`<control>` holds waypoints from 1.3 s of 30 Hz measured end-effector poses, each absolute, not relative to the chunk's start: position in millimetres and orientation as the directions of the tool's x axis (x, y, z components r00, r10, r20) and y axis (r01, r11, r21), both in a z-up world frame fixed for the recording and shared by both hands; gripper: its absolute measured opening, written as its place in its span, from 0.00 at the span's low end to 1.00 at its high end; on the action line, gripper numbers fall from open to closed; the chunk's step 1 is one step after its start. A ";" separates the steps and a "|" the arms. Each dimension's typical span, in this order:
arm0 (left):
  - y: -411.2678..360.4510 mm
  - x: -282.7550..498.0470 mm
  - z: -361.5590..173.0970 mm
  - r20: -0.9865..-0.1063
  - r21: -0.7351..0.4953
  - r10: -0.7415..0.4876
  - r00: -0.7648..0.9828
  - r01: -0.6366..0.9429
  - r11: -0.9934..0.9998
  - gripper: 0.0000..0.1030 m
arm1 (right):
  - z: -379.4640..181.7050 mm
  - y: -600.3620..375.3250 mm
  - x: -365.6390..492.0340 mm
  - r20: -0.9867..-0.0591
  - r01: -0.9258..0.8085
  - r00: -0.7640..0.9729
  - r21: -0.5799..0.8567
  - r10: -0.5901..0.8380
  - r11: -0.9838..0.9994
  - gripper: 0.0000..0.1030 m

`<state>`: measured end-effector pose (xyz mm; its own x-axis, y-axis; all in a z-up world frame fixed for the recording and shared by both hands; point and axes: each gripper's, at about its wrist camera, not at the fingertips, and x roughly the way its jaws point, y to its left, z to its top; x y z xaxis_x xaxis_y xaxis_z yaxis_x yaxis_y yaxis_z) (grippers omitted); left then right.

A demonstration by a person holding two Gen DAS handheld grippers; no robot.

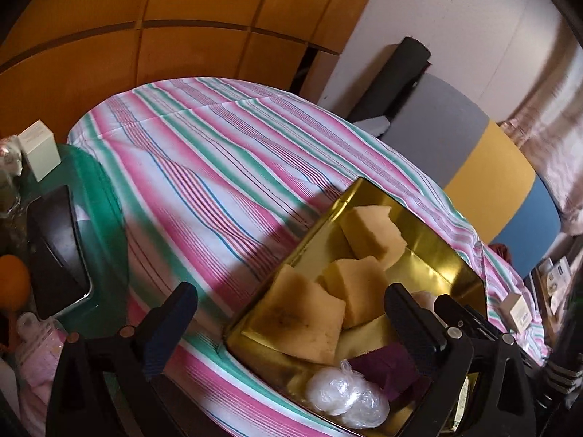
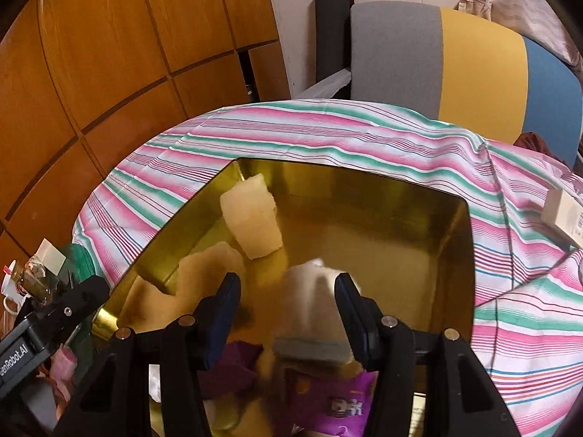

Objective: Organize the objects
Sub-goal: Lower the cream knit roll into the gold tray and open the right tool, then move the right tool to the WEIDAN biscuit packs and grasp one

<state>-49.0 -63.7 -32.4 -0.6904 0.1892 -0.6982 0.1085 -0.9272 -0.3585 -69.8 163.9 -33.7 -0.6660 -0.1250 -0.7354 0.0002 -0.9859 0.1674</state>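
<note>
**Two hand-held grippers over a gold tray of sponges**

A shiny gold tray (image 1: pixel 437 251) sits on a bed covered in a pink, green and white striped sheet (image 1: pixel 204 167). Inside it lie several yellow sponge pieces (image 1: pixel 357 284), a knotted clear plastic bag holding white lumps (image 1: pixel 346 397), a dark purple cloth (image 1: pixel 390 367) and a purple printed pouch (image 2: pixel 335 400).

The left hand-held gripper (image 1: pixel 288 313) has its jaws spread wide with nothing between them: one finger is over the sheet, the other over the tray's contents.

The right hand-held gripper (image 2: pixel 288 302) hangs over the tray with its jaws partly apart. A blurred white and grey object (image 2: pixel 313 309) sits between them, against the right-hand finger; I cannot tell whether it is gripped.

To the left of the bed a green glass side table (image 1: pixel 98 196) carries a black tablet (image 1: pixel 54 247), a small white box (image 1: pixel 38 149) and an orange (image 1: pixel 12 284). Another small box (image 2: pixel 563 218) lies on the sheet at the right.
</note>
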 end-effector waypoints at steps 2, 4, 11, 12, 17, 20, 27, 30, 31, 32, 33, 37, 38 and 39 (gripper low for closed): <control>-65.5 -48.8 -32.2 -0.697 -0.360 0.192 -0.691 0.107 -0.927 1.00 | -33.2 162.3 -67.0 -0.731 0.011 -0.669 0.174 -0.136 -0.985 0.53; -65.9 -47.7 -32.1 -0.697 -0.359 0.188 -0.692 0.110 -0.927 1.00 | -34.0 160.3 -65.0 -0.737 0.012 -0.663 0.163 -0.130 -0.987 0.53; -55.4 -44.8 -33.5 -0.705 -0.349 0.203 -0.680 0.083 -0.934 1.00 | -33.1 157.2 -54.8 -0.753 0.009 -0.654 0.085 -0.070 -0.996 0.53; -53.5 -43.9 -33.2 -0.705 -0.345 0.203 -0.679 0.078 -0.935 1.00 | -31.8 157.3 -52.8 -0.751 0.010 -0.657 0.079 -0.066 -0.997 0.53; -41.9 -36.9 -30.3 -0.699 -0.330 0.213 -0.683 0.043 -0.943 1.00 | -20.7 157.5 -40.7 -0.729 0.029 -0.683 0.027 -0.040 -0.999 0.53; -34.9 -32.7 -29.4 -0.696 -0.316 0.217 -0.684 0.021 -0.948 1.00 | -14.5 161.4 -34.3 -0.714 0.027 -0.699 0.011 -0.027 -1.000 0.53; -19.7 -21.0 -27.8 -0.697 -0.285 0.225 -0.681 -0.025 -0.958 1.00 | -7.5 182.9 -25.1 -0.705 -0.014 -0.709 0.037 -0.016 -0.999 0.53; -11.9 -14.9 -25.9 -0.690 -0.274 0.235 -0.685 -0.054 -0.960 1.00 | -6.0 195.5 -19.9 -0.702 -0.035 -0.712 0.054 -0.013 -0.998 0.53; -8.8 -13.0 -25.5 -0.690 -0.267 0.238 -0.684 -0.064 -0.962 1.00 | -5.4 199.5 -17.7 -0.701 -0.040 -0.713 0.056 -0.011 -0.998 0.53; -5.0 -10.9 -25.2 -0.689 -0.264 0.245 -0.682 -0.078 -0.961 1.00 | -5.0 203.0 -15.5 -0.699 -0.043 -0.715 0.058 -0.009 -0.997 0.53; -1.8 -8.6 -25.0 -0.687 -0.264 0.254 -0.681 -0.091 -0.960 1.00 | -4.9 206.9 -12.7 -0.695 -0.046 -0.719 0.059 -0.007 -0.997 0.53; 15.2 0.2 -26.6 -0.692 -0.252 0.284 -0.664 -0.147 -0.957 1.00 | -11.4 232.1 -0.2 -0.695 -0.106 -0.718 0.057 0.037 -0.993 0.53; 20.3 2.5 -27.7 -0.694 -0.251 0.293 -0.658 -0.161 -0.955 1.00 | -13.7 240.8 3.6 -0.700 -0.126 -0.713 0.066 0.044 -0.990 0.53; 25.1 4.4 -28.4 -0.696 -0.250 0.299 -0.653 -0.170 -0.953 1.00 | -16.2 249.2 7.4 -0.705 -0.147 -0.708 0.074 0.053 -0.986 0.53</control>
